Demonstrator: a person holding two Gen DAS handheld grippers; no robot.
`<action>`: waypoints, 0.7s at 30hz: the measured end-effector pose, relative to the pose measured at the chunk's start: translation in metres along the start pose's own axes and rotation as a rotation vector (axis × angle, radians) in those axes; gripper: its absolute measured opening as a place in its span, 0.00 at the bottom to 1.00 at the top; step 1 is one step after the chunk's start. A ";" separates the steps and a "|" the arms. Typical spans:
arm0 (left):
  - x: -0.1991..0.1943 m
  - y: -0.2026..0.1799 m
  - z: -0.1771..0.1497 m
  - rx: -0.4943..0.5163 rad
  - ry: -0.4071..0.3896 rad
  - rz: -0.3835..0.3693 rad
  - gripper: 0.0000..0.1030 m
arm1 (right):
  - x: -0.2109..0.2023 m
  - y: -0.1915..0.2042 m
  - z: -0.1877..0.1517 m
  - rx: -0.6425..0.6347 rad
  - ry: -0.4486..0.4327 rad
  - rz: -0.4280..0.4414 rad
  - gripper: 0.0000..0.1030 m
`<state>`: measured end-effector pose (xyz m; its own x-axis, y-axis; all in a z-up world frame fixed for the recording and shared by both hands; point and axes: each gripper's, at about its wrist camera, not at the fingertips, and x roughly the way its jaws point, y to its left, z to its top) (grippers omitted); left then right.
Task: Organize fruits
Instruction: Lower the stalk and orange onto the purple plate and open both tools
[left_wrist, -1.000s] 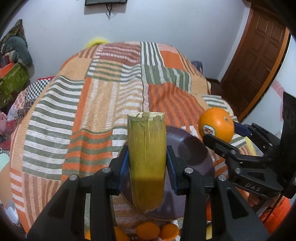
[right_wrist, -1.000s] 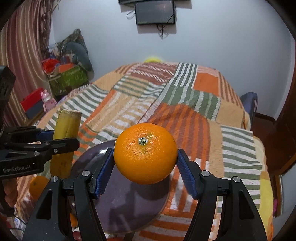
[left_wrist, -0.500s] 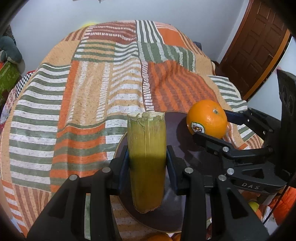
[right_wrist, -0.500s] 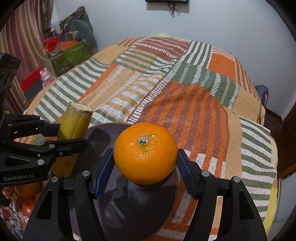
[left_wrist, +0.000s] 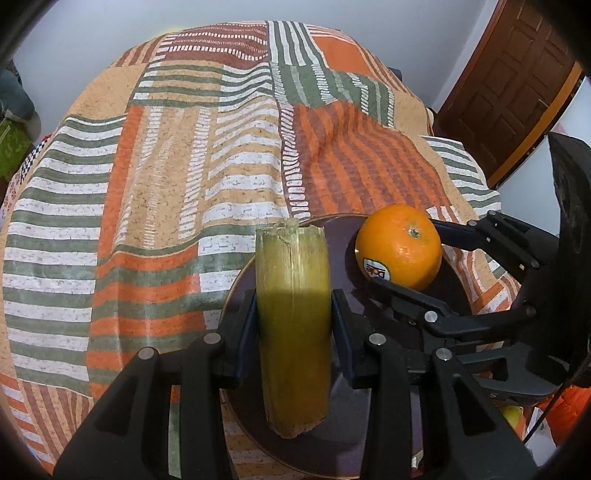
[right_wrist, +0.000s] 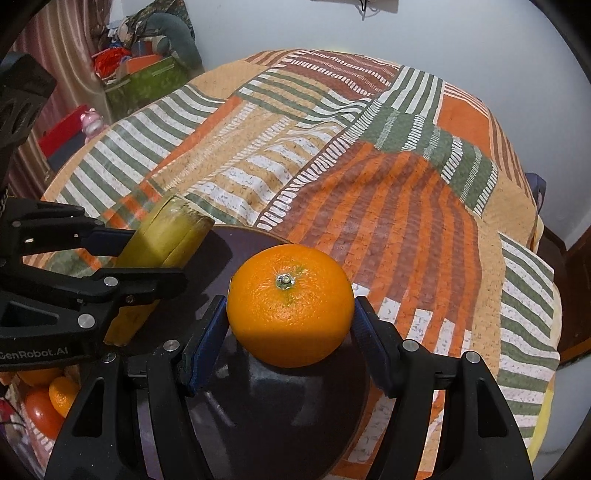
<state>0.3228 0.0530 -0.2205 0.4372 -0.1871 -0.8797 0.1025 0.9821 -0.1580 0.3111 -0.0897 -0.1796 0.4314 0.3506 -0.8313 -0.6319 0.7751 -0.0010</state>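
Note:
My left gripper (left_wrist: 294, 325) is shut on a yellow-green cut banana piece (left_wrist: 293, 314), held upright over the left part of a dark purple plate (left_wrist: 354, 229). My right gripper (right_wrist: 290, 325) is shut on an orange (right_wrist: 290, 304) with a sticker, held over the right part of the same plate (right_wrist: 273, 424). In the left wrist view the orange (left_wrist: 399, 251) and right gripper (left_wrist: 402, 258) sit to the right of the banana. In the right wrist view the banana piece (right_wrist: 162, 243) and left gripper (right_wrist: 147, 258) are at the left.
The plate lies on a bed with a striped orange, green and white patchwork cover (left_wrist: 184, 166). More oranges and a red fruit (right_wrist: 44, 402) lie at the lower left in the right wrist view. A wooden door (left_wrist: 517, 81) stands at the right; boxes and clutter (right_wrist: 147, 74) at the left.
Both grippers have moved down and forward over the plate, still holding the banana piece and the orange. The plate now fills more of both views.

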 end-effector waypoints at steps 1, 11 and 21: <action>0.000 0.000 0.000 -0.002 0.000 0.005 0.37 | 0.001 0.000 0.001 0.000 0.002 0.000 0.63; -0.013 -0.011 -0.005 0.043 -0.044 0.045 0.47 | -0.001 0.008 0.000 -0.033 0.003 -0.032 0.67; -0.057 -0.008 -0.014 0.001 -0.129 0.051 0.50 | -0.039 -0.001 -0.004 0.025 -0.084 -0.027 0.78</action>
<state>0.2848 0.0564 -0.1754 0.5534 -0.1386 -0.8213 0.0782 0.9904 -0.1144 0.2928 -0.1065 -0.1493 0.5008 0.3713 -0.7819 -0.6037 0.7971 -0.0081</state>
